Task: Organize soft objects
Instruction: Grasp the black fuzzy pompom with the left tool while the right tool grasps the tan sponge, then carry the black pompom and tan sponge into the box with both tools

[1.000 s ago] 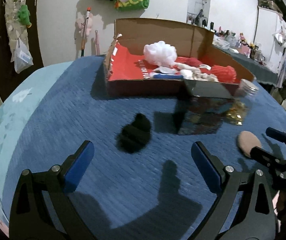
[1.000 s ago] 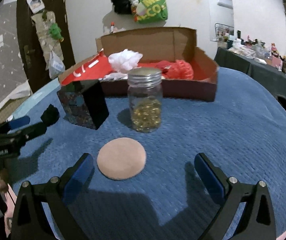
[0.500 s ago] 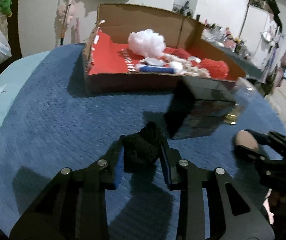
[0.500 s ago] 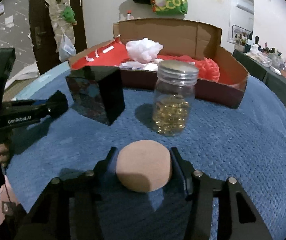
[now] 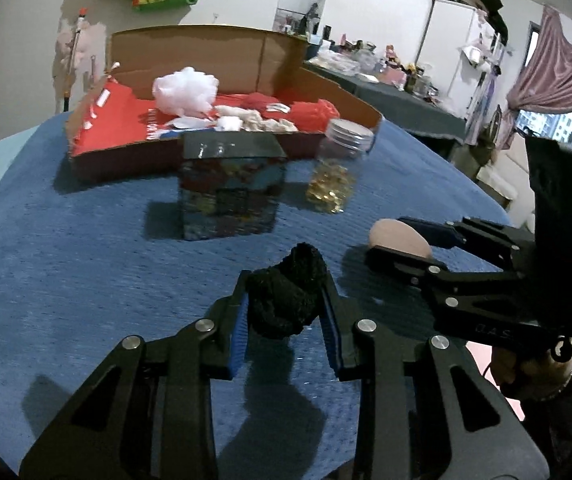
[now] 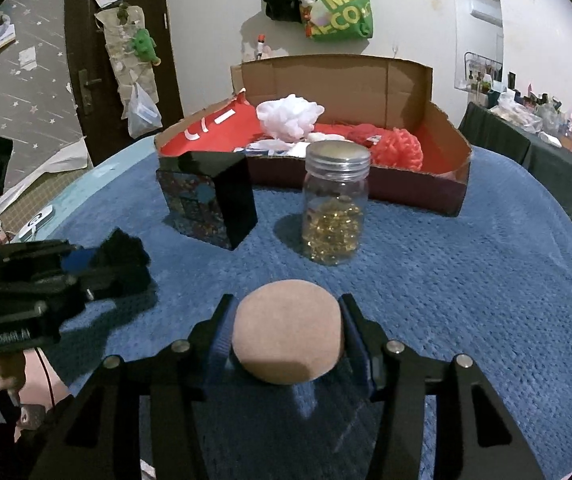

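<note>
While jaws clamp, left gripper (image 5: 285,309) holds black pompom (image 5: 286,294); right gripper (image 6: 288,336) holds tan sponge (image 6: 288,342)

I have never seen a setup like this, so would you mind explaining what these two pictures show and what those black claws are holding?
There is no robot here: a person holds a hand-operated gripper in each hand, and each gripper carries a wide-angle camera looking forward along its jaws. One picture is from the left gripper, the other from the right gripper; each also shows the other gripper from the side.

The left jaws have closed on a black fuzzy bundle. The right jaws have closed on a round tan sponge.

On the blue cloth stand a dark patterned box and a lidded jar of golden pieces. Behind them is an open cardboard box holding soft things, including a white puff and a red puff.
</note>
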Action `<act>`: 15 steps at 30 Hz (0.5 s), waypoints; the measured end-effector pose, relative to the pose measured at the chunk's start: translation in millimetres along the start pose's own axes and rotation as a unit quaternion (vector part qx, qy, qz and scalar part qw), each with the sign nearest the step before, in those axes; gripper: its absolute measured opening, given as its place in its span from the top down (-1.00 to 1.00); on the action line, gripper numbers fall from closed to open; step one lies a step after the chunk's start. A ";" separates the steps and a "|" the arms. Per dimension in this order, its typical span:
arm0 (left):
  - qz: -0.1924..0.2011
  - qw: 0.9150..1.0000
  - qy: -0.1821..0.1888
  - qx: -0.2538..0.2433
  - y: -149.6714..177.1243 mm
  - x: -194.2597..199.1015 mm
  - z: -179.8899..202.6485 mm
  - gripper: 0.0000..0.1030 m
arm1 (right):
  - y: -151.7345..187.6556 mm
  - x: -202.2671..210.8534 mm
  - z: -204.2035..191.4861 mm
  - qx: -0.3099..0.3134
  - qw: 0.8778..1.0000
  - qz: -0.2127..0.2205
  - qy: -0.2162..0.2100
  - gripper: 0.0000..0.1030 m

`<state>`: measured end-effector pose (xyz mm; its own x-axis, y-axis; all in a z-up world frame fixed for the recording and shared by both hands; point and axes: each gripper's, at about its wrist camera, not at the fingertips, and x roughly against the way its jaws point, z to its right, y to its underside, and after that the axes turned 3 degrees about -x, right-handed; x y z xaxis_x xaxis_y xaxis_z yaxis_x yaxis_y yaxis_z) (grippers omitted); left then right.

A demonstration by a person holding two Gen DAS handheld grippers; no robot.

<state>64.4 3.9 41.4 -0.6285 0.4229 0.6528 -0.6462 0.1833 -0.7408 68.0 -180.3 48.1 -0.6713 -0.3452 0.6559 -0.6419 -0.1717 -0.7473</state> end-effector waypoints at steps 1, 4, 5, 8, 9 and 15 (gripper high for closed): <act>-0.002 1.000 0.002 -0.001 0.9 -1.4 1.7 0.43 | 0.2 0.5 0.3 0.000 1.000 0.001 0.001 -0.05; -0.005 1.000 0.006 -0.002 2.8 -5.3 6.0 0.43 | 0.7 1.5 1.4 -0.001 1.000 0.001 0.001 -0.05; -0.006 1.000 0.007 -0.002 2.9 -6.4 6.3 0.43 | 0.8 1.8 1.3 -0.001 1.000 0.001 0.001 -0.05; -0.008 1.000 0.010 -0.004 2.7 -7.3 7.4 0.43 | 0.9 1.9 1.6 -0.002 1.000 0.001 0.001 -0.05; -0.008 1.000 0.010 -0.005 2.8 -7.3 7.6 0.43 | 1.0 1.7 1.5 -0.002 1.000 0.000 0.000 -0.05; -0.009 1.000 0.009 -0.003 3.1 -7.7 7.5 0.43 | 3.9 0.2 3.3 -0.002 1.000 -0.003 -0.001 -0.05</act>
<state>64.0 -5.4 35.3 -0.6090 0.4347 0.6634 -0.6545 0.1970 -0.7300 66.6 -184.1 45.0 -0.6667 -0.3462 0.6601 -0.6472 -0.1705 -0.7430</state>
